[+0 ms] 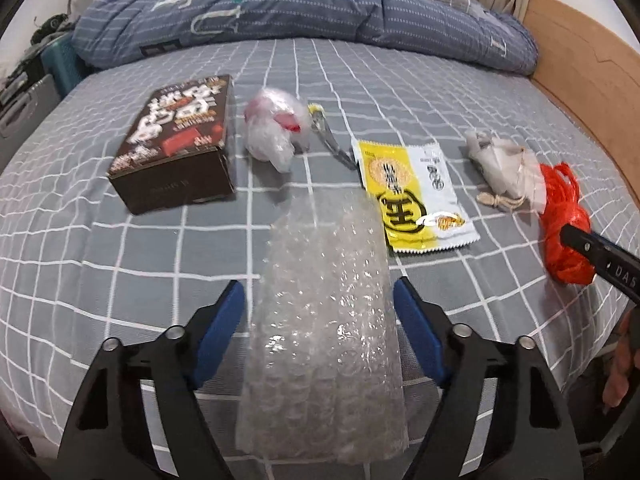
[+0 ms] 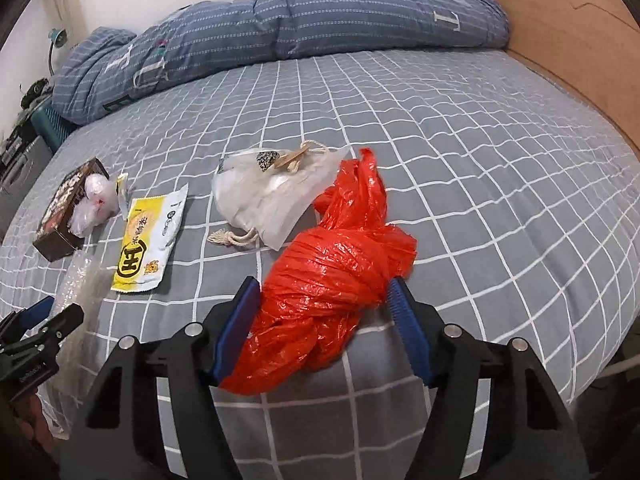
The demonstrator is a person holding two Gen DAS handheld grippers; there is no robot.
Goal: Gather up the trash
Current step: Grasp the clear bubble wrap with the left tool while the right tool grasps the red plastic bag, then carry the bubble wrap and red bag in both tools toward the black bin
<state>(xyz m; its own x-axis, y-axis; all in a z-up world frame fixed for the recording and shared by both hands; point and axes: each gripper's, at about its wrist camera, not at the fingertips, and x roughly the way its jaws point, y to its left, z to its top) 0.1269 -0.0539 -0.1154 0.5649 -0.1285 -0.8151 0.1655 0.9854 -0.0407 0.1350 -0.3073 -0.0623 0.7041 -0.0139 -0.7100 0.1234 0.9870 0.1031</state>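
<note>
Trash lies on a grey checked bed. My left gripper is open, its blue pads on either side of a strip of bubble wrap without pressing it. My right gripper is open around a knotted red plastic bag, which also shows in the left wrist view. Further back lie a yellow snack wrapper, a white drawstring pouch, a crumpled clear bag and a brown box.
A folded blue quilt lies across the far side of the bed. A wooden bed frame runs along the right. Cases and clutter stand off the left edge. A small metal clip lies by the clear bag.
</note>
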